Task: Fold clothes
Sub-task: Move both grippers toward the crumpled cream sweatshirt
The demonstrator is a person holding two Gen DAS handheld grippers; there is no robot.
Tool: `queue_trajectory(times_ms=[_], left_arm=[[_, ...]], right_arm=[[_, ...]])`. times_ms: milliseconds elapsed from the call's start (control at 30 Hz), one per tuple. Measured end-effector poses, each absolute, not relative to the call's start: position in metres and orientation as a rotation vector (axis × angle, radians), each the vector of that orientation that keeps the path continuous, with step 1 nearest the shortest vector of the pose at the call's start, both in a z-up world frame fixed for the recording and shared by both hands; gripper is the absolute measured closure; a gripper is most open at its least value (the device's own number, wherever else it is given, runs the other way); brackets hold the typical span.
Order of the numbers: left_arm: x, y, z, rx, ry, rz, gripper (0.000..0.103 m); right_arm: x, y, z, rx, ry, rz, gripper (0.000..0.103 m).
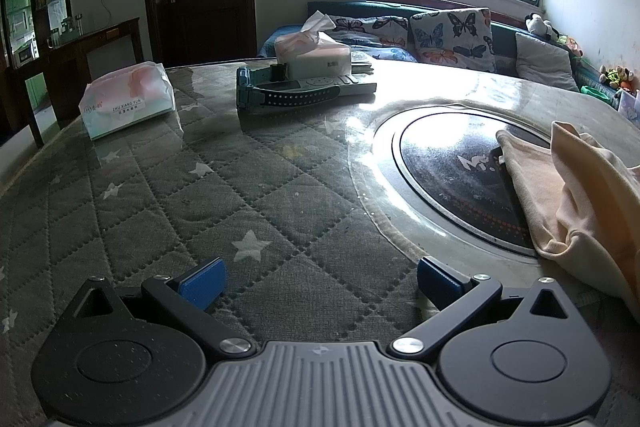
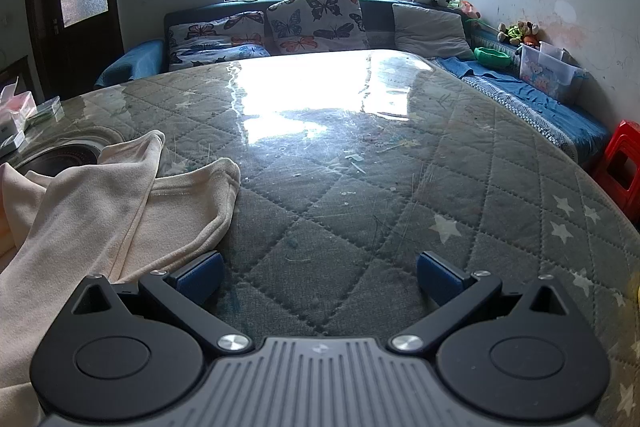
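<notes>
A cream garment (image 1: 580,203) lies crumpled on the table at the right of the left wrist view, partly over a round black inset. It also shows at the left of the right wrist view (image 2: 120,211), with a sleeve or edge folded over. My left gripper (image 1: 320,285) is open and empty, low over the quilted table cover, left of the garment. My right gripper (image 2: 320,277) is open and empty; its left finger (image 2: 200,275) sits right beside the garment's near edge.
The table (image 2: 360,187) has a grey quilted star cover under a glossy sheet. A tissue pack (image 1: 128,101), a tissue box (image 1: 316,53) and a remote with a watch (image 1: 300,91) lie at the far left. A sofa with butterfly pillows (image 2: 316,19) stands behind. A red stool (image 2: 622,167) is at the right.
</notes>
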State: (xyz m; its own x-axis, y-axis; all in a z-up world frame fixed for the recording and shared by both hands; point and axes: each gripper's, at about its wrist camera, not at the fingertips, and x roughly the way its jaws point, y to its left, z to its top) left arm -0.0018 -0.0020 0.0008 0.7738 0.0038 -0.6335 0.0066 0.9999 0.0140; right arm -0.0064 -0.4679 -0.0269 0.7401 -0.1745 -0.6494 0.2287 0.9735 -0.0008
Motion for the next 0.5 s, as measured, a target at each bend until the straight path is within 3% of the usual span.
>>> queue_trajectory(times_ms=[500], left_arm=[[-0.041, -0.050, 0.021, 0.086, 0.701, -0.075, 0.000]], right_arm=[[-0.046, -0.440, -0.007, 0.040, 0.700, -0.149, 0.000]])
